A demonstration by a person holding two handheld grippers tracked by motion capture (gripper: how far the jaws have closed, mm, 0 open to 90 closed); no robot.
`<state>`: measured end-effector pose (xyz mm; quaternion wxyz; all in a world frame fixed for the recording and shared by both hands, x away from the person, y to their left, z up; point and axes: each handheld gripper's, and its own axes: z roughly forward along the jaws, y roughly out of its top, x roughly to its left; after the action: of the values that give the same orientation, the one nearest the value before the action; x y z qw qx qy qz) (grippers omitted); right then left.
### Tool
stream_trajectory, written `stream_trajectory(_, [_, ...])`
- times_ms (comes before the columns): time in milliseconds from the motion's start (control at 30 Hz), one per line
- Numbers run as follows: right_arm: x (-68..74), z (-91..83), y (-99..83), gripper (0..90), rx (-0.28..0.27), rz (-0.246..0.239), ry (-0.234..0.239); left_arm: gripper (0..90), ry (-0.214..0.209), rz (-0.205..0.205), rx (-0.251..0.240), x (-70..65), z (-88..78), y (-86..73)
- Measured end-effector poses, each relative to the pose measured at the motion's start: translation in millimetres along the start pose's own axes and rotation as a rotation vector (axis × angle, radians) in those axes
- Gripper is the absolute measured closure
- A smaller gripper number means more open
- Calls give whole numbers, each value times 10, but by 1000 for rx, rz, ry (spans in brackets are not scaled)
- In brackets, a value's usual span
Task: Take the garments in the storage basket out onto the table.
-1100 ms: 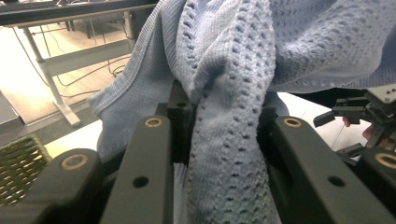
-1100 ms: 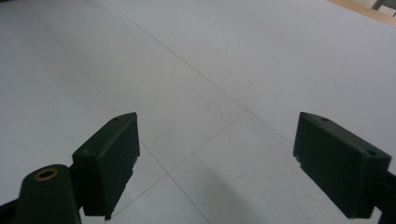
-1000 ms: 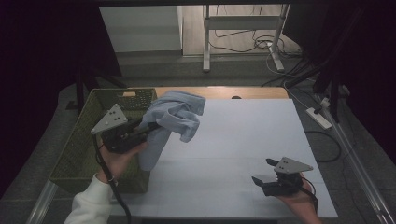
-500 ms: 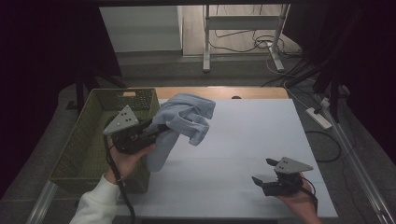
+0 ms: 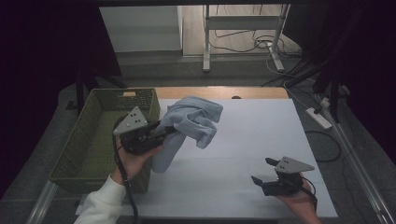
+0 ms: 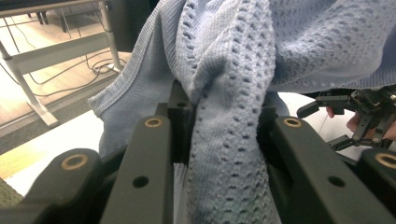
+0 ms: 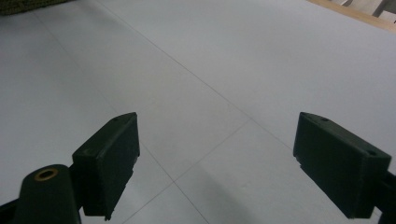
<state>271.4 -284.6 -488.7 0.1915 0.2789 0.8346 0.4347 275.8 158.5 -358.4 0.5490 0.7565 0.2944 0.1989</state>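
Left tongs (image 5: 161, 133) pinching blue knit cloth (image 5: 194, 123), now carried off the basket (image 5: 93, 140) out over the counter (image 5: 252, 140); laying it down looks next. Right tongs (image 5: 271, 172) spread, idle.

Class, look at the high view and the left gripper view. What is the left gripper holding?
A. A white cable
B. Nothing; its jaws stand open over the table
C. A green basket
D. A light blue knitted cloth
D: the left gripper has its jaws closed on a bunched fold of the light blue knitted cloth, which hangs lifted beside the green basket.
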Motion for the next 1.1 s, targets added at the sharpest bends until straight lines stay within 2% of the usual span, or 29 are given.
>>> stream_trajectory(700, [-10, 14, -23, 148, 16, -1, -15, 700, -33, 12, 21, -91, 206, 14])
stream_trajectory(1100, [-13, 20, -26, 148, 18, -4, -15, 700, -65, 17, 42, -183, 348, 9])
